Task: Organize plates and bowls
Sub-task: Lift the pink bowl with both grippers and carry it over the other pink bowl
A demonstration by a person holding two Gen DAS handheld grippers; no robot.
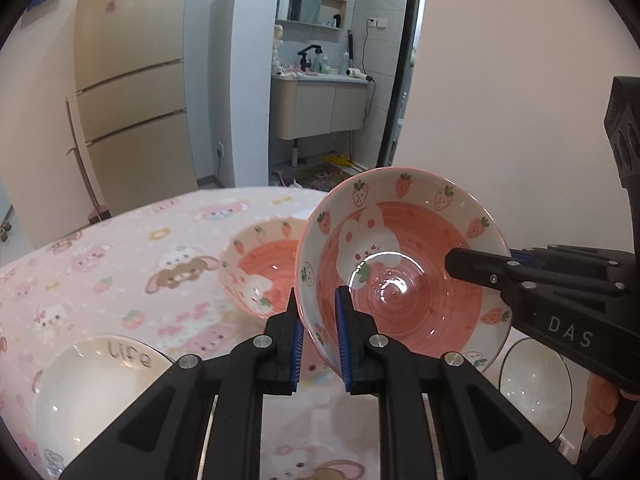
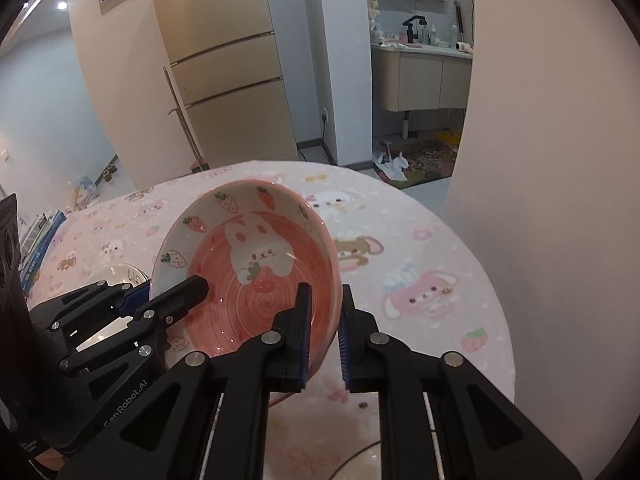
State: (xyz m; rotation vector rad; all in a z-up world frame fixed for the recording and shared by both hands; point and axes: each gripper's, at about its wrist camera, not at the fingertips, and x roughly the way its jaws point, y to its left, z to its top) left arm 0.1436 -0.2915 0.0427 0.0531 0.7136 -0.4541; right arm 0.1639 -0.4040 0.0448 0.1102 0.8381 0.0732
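Above the counter [image 1: 120,248] with its pink cartoon cloth, a glazed pink ceramic bowl with strawberry and rabbit print [image 1: 400,272] hangs tilted, clear of the surface. Left gripper [image 1: 320,336] and right gripper [image 2: 324,332] both have jaws clamped on opposite rim edges. Judged stiff, weighty, slick, breakable; rim grips risk slipping.

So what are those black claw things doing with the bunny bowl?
A person is holding a tool in each hand, and both are pinching the same pink strawberry bunny bowl. The left tool grips one side of the rim, the right tool the opposite side. The bowl is tilted above the table; a matching bowl sits behind it.
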